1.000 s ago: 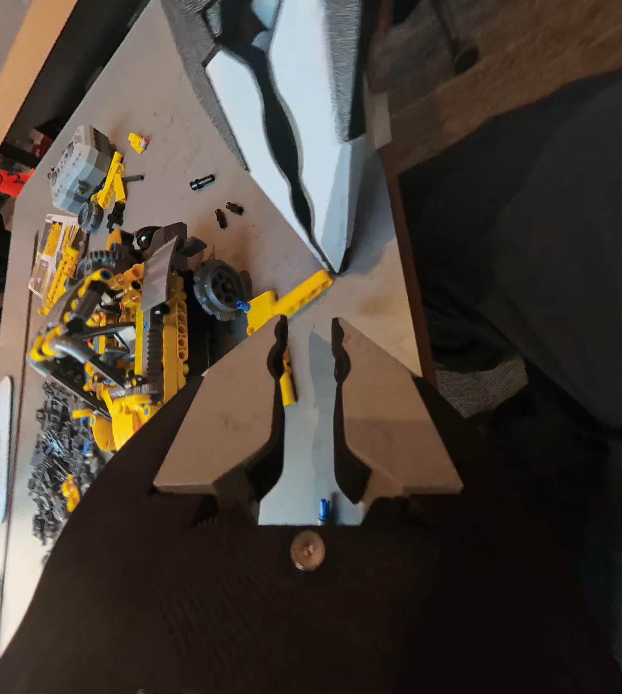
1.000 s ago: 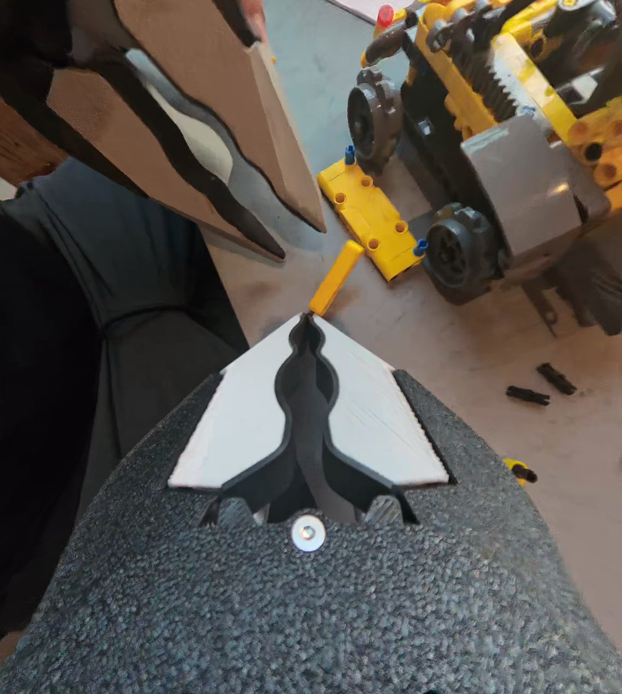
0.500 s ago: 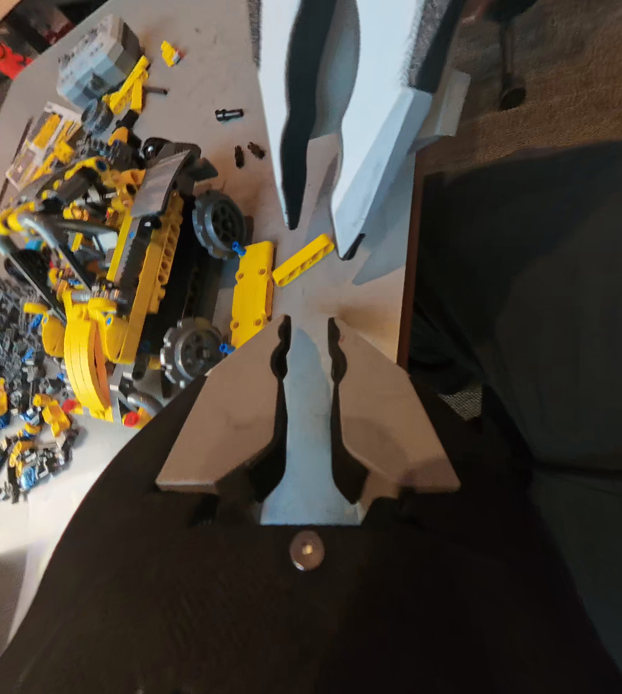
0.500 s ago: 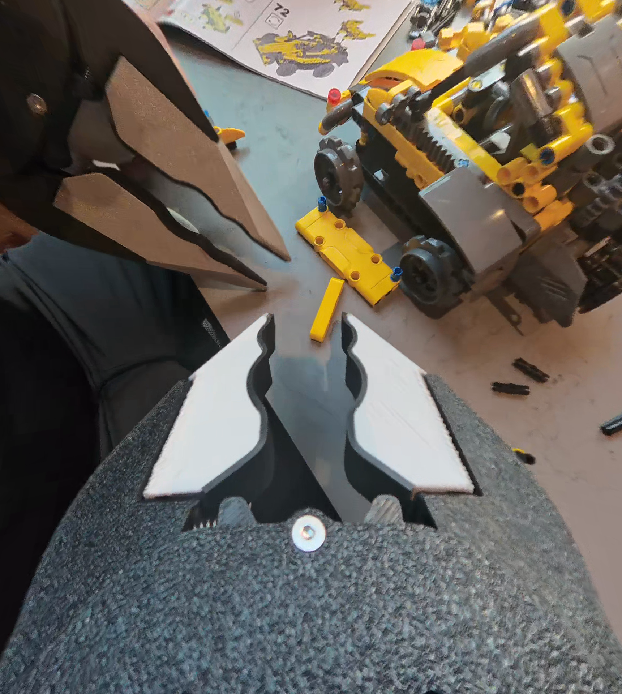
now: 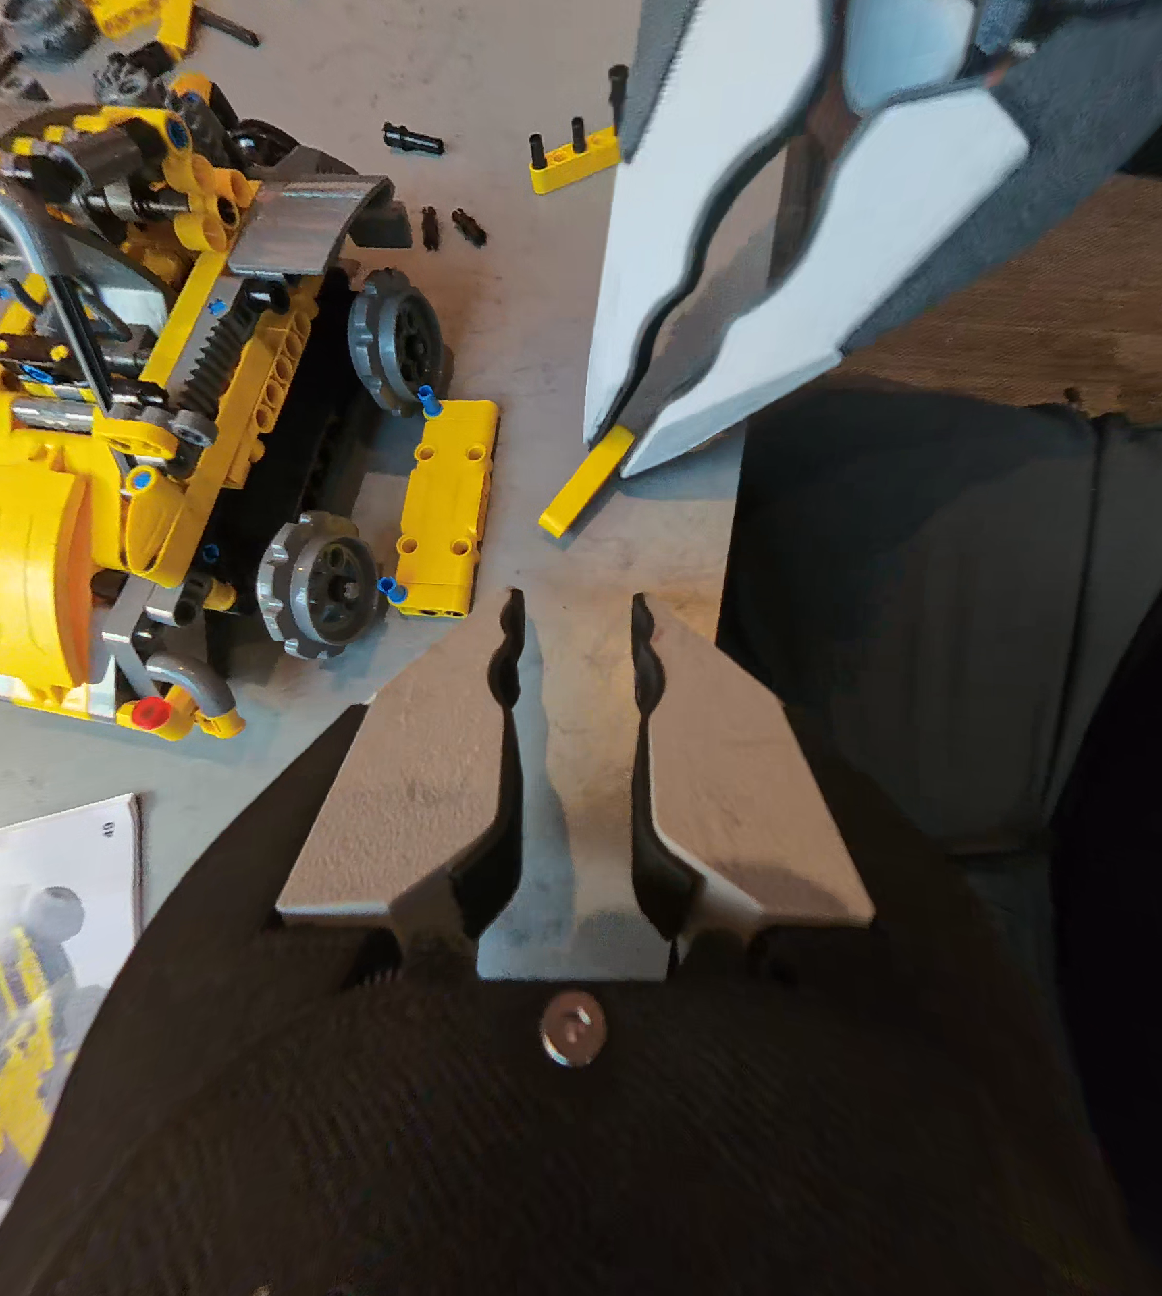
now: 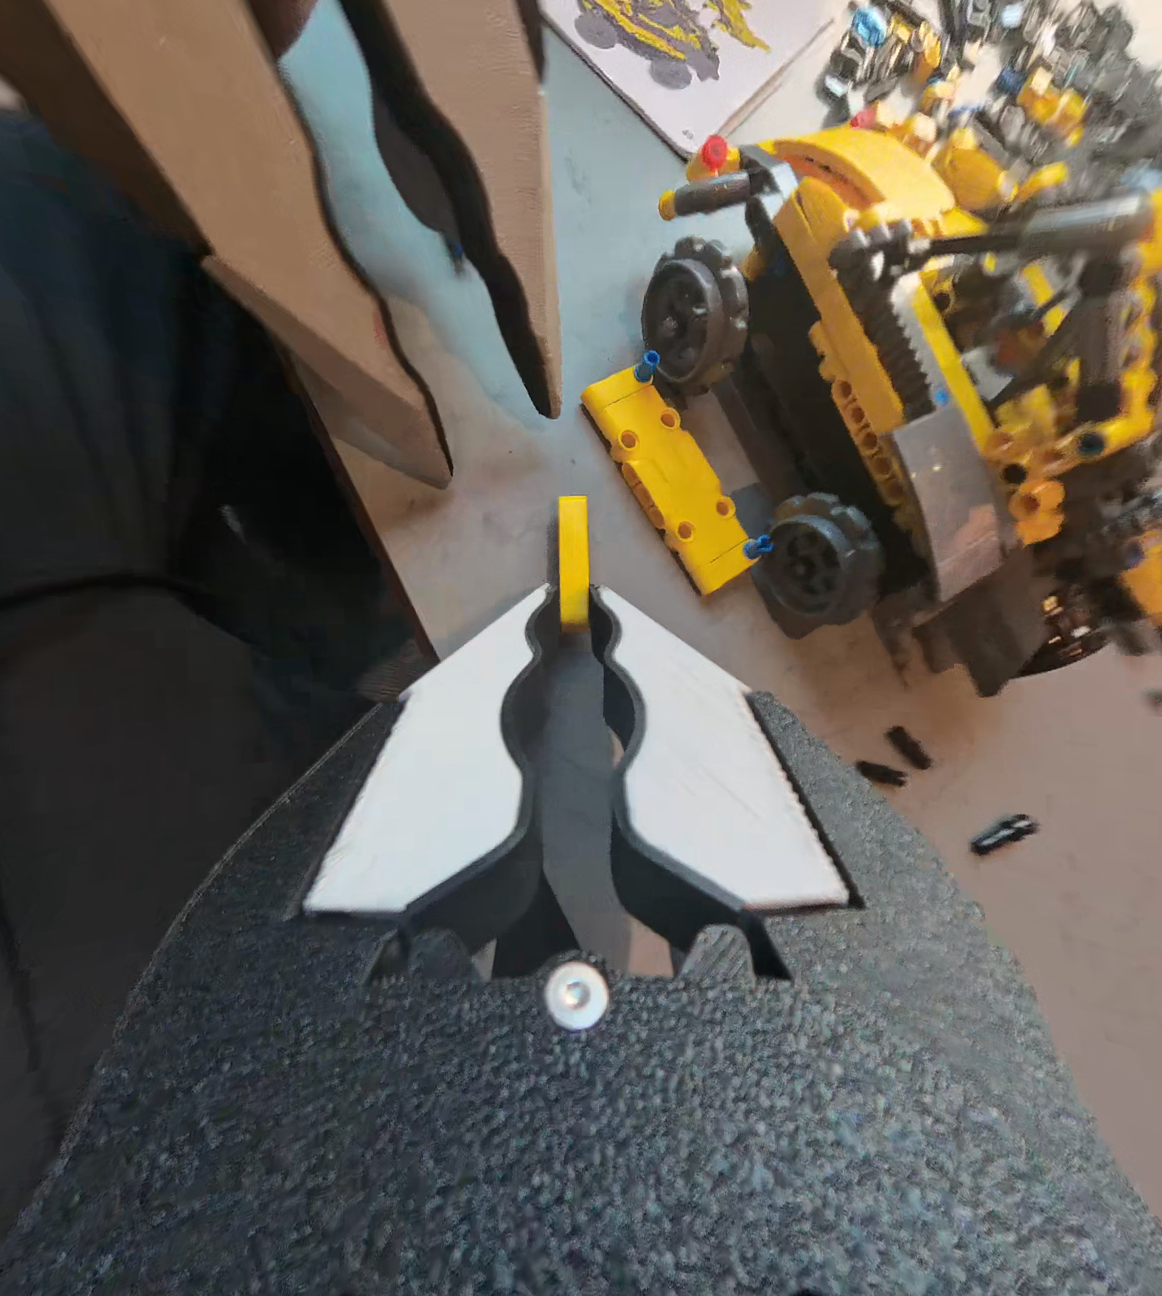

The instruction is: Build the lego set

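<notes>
My right gripper (image 6: 572,596) is shut on a small yellow beam (image 6: 572,554), which sticks out forward from the fingertips above the table. In the left wrist view the same beam (image 5: 581,487) hangs from the white right gripper (image 5: 616,442) near the table's edge. My left gripper (image 5: 574,603) is open and empty, hovering just short of a flat yellow panel (image 5: 448,508) with blue pins. That panel (image 6: 669,484) lies beside the dark wheels of a yellow and grey brick vehicle (image 5: 129,393). The left gripper also shows in the right wrist view (image 6: 501,449), open.
An instruction booklet (image 5: 17,996) lies at the lower left. A yellow beam with black pins (image 5: 571,158) and loose black pins (image 5: 451,228) lie beyond the vehicle. A pile of small parts (image 6: 985,70) lies far off. A person's dark clothing (image 5: 949,666) borders the table edge. Across from one pair of fingers to the other is roughly 5 centimetres.
My right gripper opened half a second ago, then closed on the yellow beam and lifted it. My left gripper stayed open and swung round beside the yellow panel.
</notes>
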A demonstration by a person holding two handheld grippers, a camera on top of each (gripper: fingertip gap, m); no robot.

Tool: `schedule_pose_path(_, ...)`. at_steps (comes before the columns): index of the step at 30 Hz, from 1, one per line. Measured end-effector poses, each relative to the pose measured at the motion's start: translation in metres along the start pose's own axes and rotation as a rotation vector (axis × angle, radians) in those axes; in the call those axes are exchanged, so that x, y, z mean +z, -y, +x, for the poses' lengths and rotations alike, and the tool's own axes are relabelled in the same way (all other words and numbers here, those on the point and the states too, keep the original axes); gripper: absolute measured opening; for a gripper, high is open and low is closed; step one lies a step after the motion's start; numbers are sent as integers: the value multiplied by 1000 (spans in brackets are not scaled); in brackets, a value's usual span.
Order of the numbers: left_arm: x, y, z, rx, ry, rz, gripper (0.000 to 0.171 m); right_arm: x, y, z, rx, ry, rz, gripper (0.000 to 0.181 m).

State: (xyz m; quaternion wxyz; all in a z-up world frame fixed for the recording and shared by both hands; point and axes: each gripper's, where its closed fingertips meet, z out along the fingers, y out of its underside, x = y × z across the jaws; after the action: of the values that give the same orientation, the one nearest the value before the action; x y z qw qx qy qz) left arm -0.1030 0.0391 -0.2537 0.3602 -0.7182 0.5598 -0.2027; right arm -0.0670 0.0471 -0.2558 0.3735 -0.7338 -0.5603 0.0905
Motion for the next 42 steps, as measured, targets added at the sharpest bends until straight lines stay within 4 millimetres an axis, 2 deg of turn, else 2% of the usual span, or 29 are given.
schedule_pose_path(7, 5, 3, 2, -66, -75, -6, 28, -5, 3, 2, -462, -244, -25, 8)
schedule_pose_path(13, 11, 6, 3, -69, -98, -13, 26, -5, 3, 6, -559, -324, -50, 8)
schedule_pose_path(18, 10, 8, 1, -96, -104, 2, 23, -10, 0, 7, -550, -312, -40, 9)
schedule_pose_path(22, 6, 12, -2, -117, -101, 43, 19, -18, 5, 9, -461, -266, 16, 20)
schedule_pose_path(28, 1, 17, -5, -153, -118, 88, 14, -33, 16, 15, -341, -236, 103, 20)
schedule_pose_path(32, 1, 16, -5, -147, -109, 81, 13, -34, 14, 18, -236, -199, 105, 24)
schedule_pose_path(42, 2, 15, -6, -147, -104, 70, 12, -35, 11, 19, -129, -142, 116, 27)
